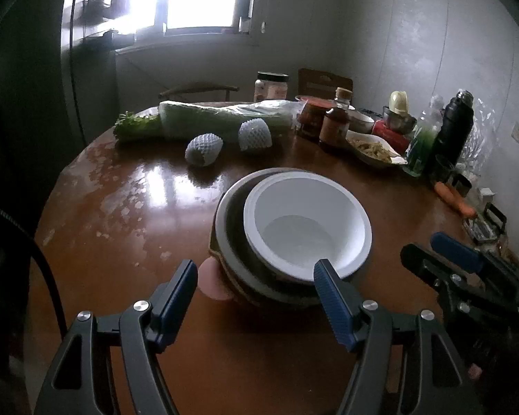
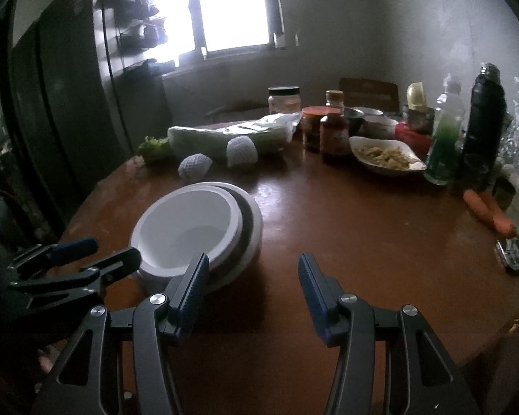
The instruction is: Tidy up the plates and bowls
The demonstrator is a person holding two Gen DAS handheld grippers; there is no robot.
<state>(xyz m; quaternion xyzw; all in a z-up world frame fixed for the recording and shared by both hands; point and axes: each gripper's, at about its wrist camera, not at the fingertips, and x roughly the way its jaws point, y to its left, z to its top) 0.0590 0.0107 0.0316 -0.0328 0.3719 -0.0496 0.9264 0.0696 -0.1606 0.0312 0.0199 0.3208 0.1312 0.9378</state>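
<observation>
Right now the white bowl (image 1: 306, 224) sits nested off-centre in a wider grey bowl (image 1: 225, 214), the pair resting on the brown tabletop (image 1: 128, 207) near its front edge. From my left gripper (image 1: 256, 273) the stack lies dead ahead, at about twelve to one o'clock: the right-hand finger (image 1: 332, 297) overlaps the white bowl's near rim in this view, while the left-hand one stands just outside the grey bowl, beside a pinkish round thing (image 1: 212, 280) I cannot identify. The fingers are apart with nothing pressed between them; whether either touches a rim, I cannot tell.

From my right gripper (image 2: 252, 290) the stack is off at ten o'clock, only bare tabletop between its parted fingers. Being round, the bowls offer no long axis, so any rim point serves. I judge the left hand the nearer one and better lined up. Both grippers slant downward toward the tabletop, side by side.
</observation>
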